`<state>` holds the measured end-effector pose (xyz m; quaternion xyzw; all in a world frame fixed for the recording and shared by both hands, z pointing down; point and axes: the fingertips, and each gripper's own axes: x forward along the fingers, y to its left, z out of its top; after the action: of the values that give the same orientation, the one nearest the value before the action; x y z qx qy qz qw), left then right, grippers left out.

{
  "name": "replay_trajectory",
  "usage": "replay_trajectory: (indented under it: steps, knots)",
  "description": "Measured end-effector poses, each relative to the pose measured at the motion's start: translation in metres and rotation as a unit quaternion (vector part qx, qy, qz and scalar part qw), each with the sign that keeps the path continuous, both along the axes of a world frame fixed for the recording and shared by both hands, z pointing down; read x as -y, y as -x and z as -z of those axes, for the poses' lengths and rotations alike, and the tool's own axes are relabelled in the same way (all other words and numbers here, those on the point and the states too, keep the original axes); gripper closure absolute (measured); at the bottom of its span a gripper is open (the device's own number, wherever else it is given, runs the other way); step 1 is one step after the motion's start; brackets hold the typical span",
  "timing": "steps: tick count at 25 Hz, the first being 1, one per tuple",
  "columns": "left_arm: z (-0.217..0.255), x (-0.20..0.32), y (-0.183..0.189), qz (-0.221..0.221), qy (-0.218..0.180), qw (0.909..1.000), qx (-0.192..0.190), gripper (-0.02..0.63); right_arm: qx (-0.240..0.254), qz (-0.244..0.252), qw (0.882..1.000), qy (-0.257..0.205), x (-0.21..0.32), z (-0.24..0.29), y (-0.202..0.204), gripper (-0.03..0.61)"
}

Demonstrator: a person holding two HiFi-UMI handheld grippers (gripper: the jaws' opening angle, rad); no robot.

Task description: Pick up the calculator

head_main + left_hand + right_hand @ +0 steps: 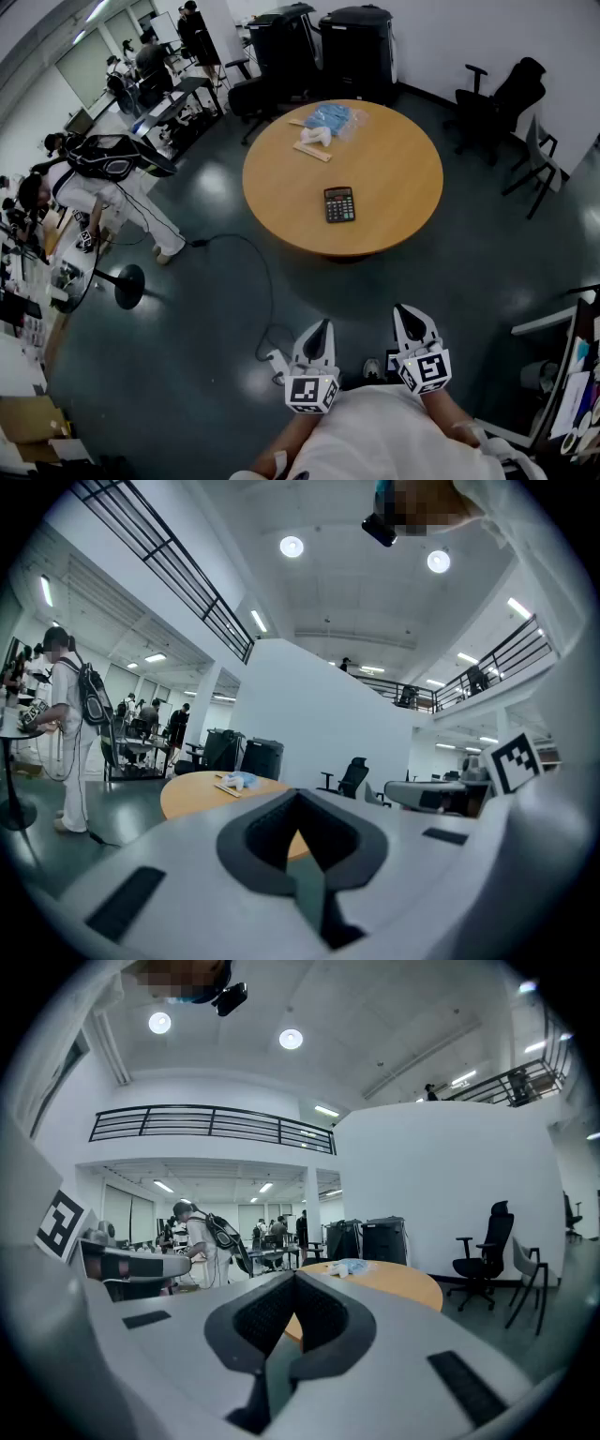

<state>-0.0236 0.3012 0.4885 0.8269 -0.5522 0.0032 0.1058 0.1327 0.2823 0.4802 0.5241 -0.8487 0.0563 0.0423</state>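
Observation:
The black calculator [339,203] lies flat on the round wooden table [394,202], near its front edge. Both grippers hang low in front of my body, well short of the table and over the floor. My left gripper [322,326] and right gripper [405,311] sit side by side and point toward the table. Each has its jaws together at the tips with nothing between them. The left gripper [298,793] looks across at the table [192,791], and the right gripper [295,1275] sees the table [398,1283] too. The calculator cannot be made out in either gripper view.
A blue plastic bag [330,118] and a wooden stick [312,152] lie at the table's far side. Black bins [356,47] and office chairs [502,98] stand behind it. A cable [267,281] and a round stand base [129,286] are on the dark floor. People [103,187] work at benches on the left.

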Motion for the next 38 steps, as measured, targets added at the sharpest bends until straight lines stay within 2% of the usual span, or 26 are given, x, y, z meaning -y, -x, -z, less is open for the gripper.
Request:
replay_trajectory:
  steps: [18, 25, 29, 32, 38]
  knots:
    - [-0.004, 0.013, -0.017, 0.024, 0.006, 0.9997, 0.003, 0.607, 0.001, 0.002, 1.0, 0.004, 0.017, -0.003, -0.027, 0.565]
    - [-0.008, 0.022, -0.034, 0.042, 0.005, 0.999, 0.011, 0.607, -0.002, 0.034, 0.999, 0.022, 0.033, -0.025, -0.039, 0.565]
    - [-0.015, 0.04, -0.026, 0.048, 0.018, 0.9984, 0.023, 0.607, 0.003, 0.03, 0.999, 0.045, 0.061, -0.041, -0.039, 0.565]
    - [-0.025, 0.069, -0.009, 0.055, 0.026, 0.998, 0.018, 0.607, 0.004, 0.028, 0.998, 0.053, 0.088, -0.054, -0.031, 0.564]
    - [-0.035, 0.181, 0.025, 0.045, 0.014, 0.9989, 0.01, 0.607, 0.002, 0.021, 0.999, 0.042, 0.184, -0.063, -0.003, 0.563]
